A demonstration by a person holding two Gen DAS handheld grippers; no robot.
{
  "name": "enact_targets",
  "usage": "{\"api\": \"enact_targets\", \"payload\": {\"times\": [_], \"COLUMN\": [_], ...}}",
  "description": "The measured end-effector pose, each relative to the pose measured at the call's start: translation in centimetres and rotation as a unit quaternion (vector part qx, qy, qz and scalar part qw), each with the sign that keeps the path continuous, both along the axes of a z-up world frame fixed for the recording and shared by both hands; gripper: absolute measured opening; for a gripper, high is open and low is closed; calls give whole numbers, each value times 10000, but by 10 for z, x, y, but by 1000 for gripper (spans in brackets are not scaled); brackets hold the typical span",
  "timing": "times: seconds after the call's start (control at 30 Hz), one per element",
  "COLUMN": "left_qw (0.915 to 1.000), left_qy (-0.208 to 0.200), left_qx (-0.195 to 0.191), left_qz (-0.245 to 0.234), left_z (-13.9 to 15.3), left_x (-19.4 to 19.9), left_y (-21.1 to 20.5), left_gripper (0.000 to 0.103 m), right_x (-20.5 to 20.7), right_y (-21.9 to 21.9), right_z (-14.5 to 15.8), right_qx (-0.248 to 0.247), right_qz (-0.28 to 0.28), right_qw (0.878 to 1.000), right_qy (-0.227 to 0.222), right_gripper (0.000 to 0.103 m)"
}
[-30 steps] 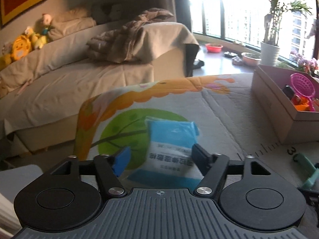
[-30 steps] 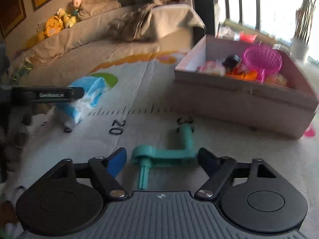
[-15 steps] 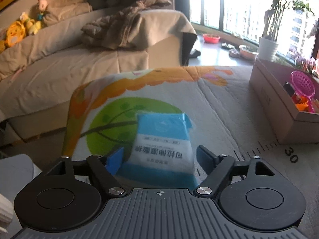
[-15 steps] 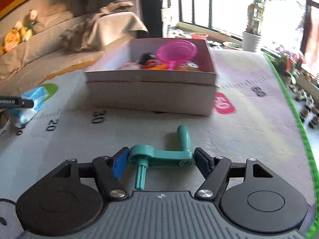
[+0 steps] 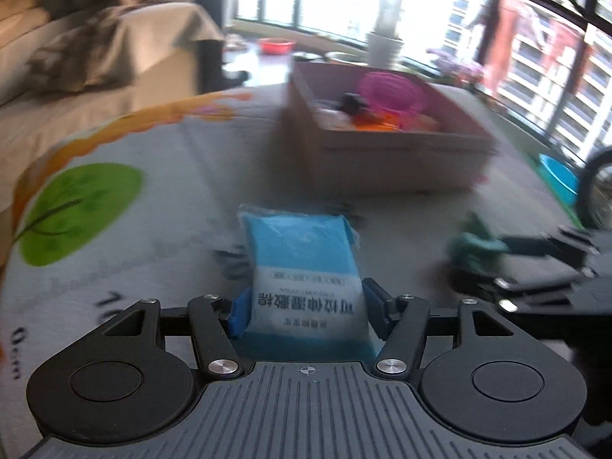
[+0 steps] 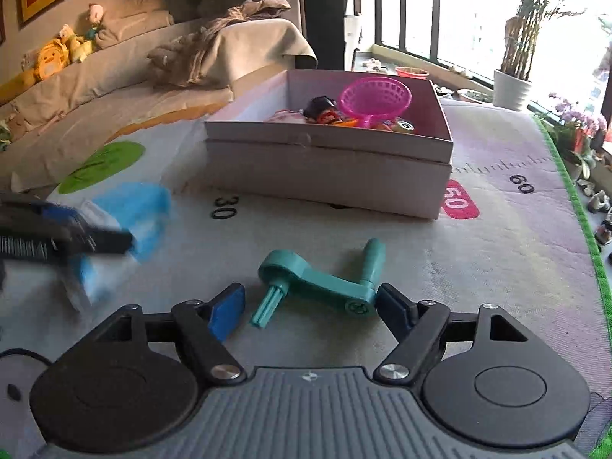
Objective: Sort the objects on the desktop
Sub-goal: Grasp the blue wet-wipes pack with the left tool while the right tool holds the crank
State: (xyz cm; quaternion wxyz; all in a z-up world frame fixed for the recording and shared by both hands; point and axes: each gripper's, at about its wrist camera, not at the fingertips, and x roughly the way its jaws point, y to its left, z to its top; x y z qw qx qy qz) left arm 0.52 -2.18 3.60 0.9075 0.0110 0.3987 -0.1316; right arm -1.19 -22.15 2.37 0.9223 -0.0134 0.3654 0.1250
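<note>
A blue and white soft packet (image 5: pixel 302 252) sits between the fingers of my left gripper (image 5: pixel 306 306), whose jaws are closing with both pads against its sides. In the right wrist view the packet (image 6: pixel 130 206) is blurred at the left, behind the left gripper (image 6: pixel 95 239). A teal plastic crank (image 6: pixel 317 287) lies on the play mat between the fingers of my right gripper (image 6: pixel 310 306). Those jaws are opening, and the left pad stands clear of the crank. Beyond both is the pale cardboard box (image 6: pixel 325 176), holding a pink basket (image 6: pixel 375 95) and small toys.
The play mat (image 6: pixel 497 260) has printed numbers and a green border (image 6: pixel 585 222) at the right edge. A covered sofa (image 6: pixel 114 72) with plush toys lies behind on the left. Potted plants (image 6: pixel 512 80) stand by the windows.
My left gripper has swung right toward the box and narrowed onto the packet, which came along. My right gripper's jaws have widened around the crank, whose left end is now free.
</note>
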Motion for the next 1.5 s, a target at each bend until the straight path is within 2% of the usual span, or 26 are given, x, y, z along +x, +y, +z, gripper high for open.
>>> {"api": "enact_targets", "payload": {"times": [0.1, 0.2, 0.37, 0.47, 0.53, 0.57, 0.73, 0.83, 0.87, 0.93, 0.97, 1.0, 1.03, 1.07, 1.1, 1.23, 1.4, 1.47, 1.5], "left_qw": [9999, 9999, 9999, 9998, 9998, 9998, 9997, 9996, 9995, 9995, 9994, 9994, 9993, 9993, 9994, 9996, 9997, 9996, 9995], "left_qy": [-39, 43, 102, 154, 184, 192, 115, 101, 106, 117, 122, 127, 129, 136, 140, 129, -75, -66, -44], "left_qx": [62, 118, 83, 56, 57, 65, 228, 269, 276, 293, 303, 314, 326, 326, 315, 235, 202, 256, 289], "left_qz": [-89, -22, 110, 122, 90, 64, -63, -84, -86, -91, -98, -103, -104, -104, -104, -94, -103, -92, -77], "left_z": [-3, -7, -8, -12, -15, -17, -22, -23, -23, -23, -23, -23, -23, -23, -23, -21, -12, -12, -12], "left_x": [-4, -3, -3, -3, -2, -2, -4, -4, -4, -5, -5, -6, -7, -8, -8, -8, -2, 5, 7], "left_y": [-11, -13, 0, 2, 0, -2, -10, -12, -12, -12, -12, -11, -11, -11, -10, -7, -11, -15, -17], "left_gripper": [69, 72, 83, 87, 90, 91, 97, 99, 99, 99, 99, 99, 99, 99, 99, 99, 99, 95, 87], "right_x": [0, 4, -2, -4, -4, -4, -3, 4, 9, 23, 33, 42, 46, 48, 50, 36, 9, 6, 4], "right_y": [-6, -4, -6, -23, -36, -43, -66, -61, -58, -52, -51, -49, -47, -43, -39, -24, -13, -14, -14], "right_z": [10, 12, 2, 1, 2, 4, 21, 25, 24, 19, 15, 9, 4, 4, 3, 3, 3, 4, 5], "right_qx": [243, 119, -679, -1198, -1348, -1274, -79, 259, 280, 323, 367, 415, 423, 341, 265, 254, -185, -194, -187], "right_qz": [-205, -251, -163, -642, -953, -1044, -915, -768, -787, -875, -937, -985, -1020, -1055, -967, -435, -77, -72, -71], "right_qw": [9995, 9996, 9975, 9906, 9861, 9862, 9958, 9967, 9965, 9956, 9949, 9940, 9934, 9937, 9947, 9983, 9996, 9995, 9995], "right_qy": [-64, -85, -69, -151, -191, -185, 43, 3, -28, 7, 100, 214, 297, 173, 210, 288, 218, 246, 261], "right_gripper": [79, 79, 80, 80, 80, 80, 86, 84, 83, 66, 62, 50, 45, 41, 34, 26, 25, 25, 25]}}
